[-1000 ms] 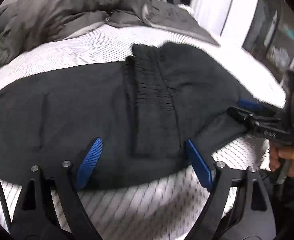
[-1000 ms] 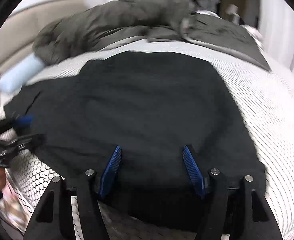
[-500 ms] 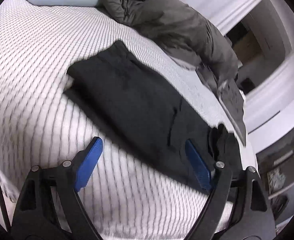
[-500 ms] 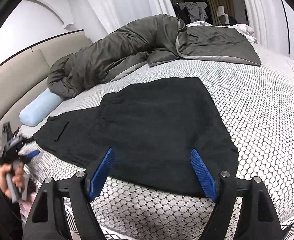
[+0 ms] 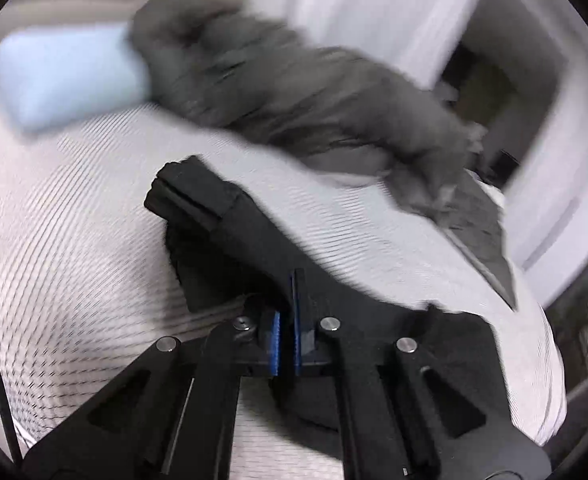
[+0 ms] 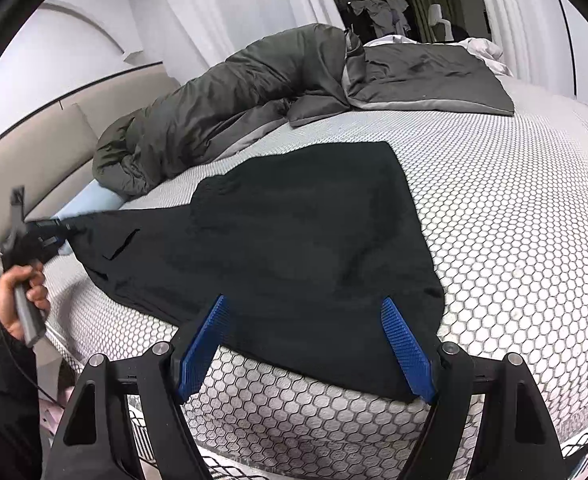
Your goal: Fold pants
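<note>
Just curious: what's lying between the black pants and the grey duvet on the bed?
Only bare honeycomb mattress, as the right wrist view shows: the pants and duvet lie apart.

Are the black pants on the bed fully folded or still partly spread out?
Partly folded. The black pants have one end doubled over itself, and the other end is lifted, pinched in the left claw, off the honeycomb mattress.

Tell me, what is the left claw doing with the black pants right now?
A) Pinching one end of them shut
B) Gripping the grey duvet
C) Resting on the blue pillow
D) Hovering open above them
A: in the left wrist view the left claw has its blue pads shut on the black pants, and the right wrist view shows that end pulled up off the bed.
</note>
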The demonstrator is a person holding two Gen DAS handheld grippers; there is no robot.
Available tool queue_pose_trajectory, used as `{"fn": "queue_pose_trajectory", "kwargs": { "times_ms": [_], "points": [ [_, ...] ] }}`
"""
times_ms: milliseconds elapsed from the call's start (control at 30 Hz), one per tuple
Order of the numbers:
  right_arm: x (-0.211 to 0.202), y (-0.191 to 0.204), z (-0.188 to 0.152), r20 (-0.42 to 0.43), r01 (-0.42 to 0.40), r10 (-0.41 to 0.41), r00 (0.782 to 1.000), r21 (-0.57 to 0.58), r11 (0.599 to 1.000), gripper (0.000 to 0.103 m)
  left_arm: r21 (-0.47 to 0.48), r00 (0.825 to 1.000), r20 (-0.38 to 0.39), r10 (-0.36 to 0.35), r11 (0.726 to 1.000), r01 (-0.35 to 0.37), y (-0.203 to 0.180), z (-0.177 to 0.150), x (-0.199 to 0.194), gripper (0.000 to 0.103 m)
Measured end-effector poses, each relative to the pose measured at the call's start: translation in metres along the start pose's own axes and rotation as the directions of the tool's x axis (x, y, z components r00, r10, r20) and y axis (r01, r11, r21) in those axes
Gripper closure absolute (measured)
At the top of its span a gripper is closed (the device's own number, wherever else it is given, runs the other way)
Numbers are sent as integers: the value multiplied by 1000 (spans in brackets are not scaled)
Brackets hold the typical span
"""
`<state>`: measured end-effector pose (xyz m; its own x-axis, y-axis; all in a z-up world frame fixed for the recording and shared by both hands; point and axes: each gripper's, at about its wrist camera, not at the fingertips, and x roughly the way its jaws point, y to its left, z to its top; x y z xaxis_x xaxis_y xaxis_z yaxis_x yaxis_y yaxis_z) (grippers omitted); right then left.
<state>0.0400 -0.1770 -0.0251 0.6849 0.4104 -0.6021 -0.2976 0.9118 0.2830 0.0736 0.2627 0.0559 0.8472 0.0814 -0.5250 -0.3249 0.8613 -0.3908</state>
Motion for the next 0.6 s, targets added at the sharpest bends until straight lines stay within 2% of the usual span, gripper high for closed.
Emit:
{"fn": "queue_pose_trajectory", "kwargs": {
  "times_ms": [67,133,167,200,267,300,333,367,400,433,467,500,533,600],
  "points": [
    [-2,-4,1,7,3,-3,1000,10,1000,23,105,995,11,-95,990,93,-56,1,-14,101],
    [-6,-7,1,13,10,-11,1000,13,1000,23,201,983,-2,-183,963,180,-107,-6,-22,101],
    [-8,-9,0,17,16,-16,1000,19,1000,23,250,969,-32,-245,937,246,-142,-13,-22,101],
    [-10,-12,-1,18,21,-21,1000,26,999,23,270,959,-53,-279,920,283,-163,-16,-20,101],
    [-14,-16,-2,16,37,-37,999,33,999,23,330,922,-138,-363,861,388,-218,-38,-10,101],
    [-17,-20,-3,16,49,-50,999,36,998,23,355,900,-184,-396,827,436,-242,-52,-4,97],
    [-19,-22,-3,16,59,-60,998,40,997,23,389,874,-251,-416,784,484,-266,-68,6,91],
    [-22,-25,-4,17,69,-70,997,45,997,23,420,844,-341,-413,737,530,-287,-86,18,69],
    [-24,-29,-4,18,80,-81,997,52,995,23,437,824,-413,-388,709,553,-300,-102,28,52],
    [-27,-33,-4,18,94,-95,995,62,994,23,456,826,-439,-353,704,544,-306,-118,33,52],
    [-30,-37,-5,15,106,-107,994,72,992,23,466,836,-427,-345,708,530,-305,-124,34,52],
    [-32,-41,-6,12,114,-115,993,81,990,23,471,841,-414,-348,709,525,-299,-128,31,46],
    [-35,-45,-7,12,119,-120,993,86,989,22,464,839,-413,-355,710,529,-292,-131,28,41],
    [-38,-50,-10,9,130,-132,991,87,988,22,427,839,-395,-374,734,528,-259,-130,15,21]
  ]
}}
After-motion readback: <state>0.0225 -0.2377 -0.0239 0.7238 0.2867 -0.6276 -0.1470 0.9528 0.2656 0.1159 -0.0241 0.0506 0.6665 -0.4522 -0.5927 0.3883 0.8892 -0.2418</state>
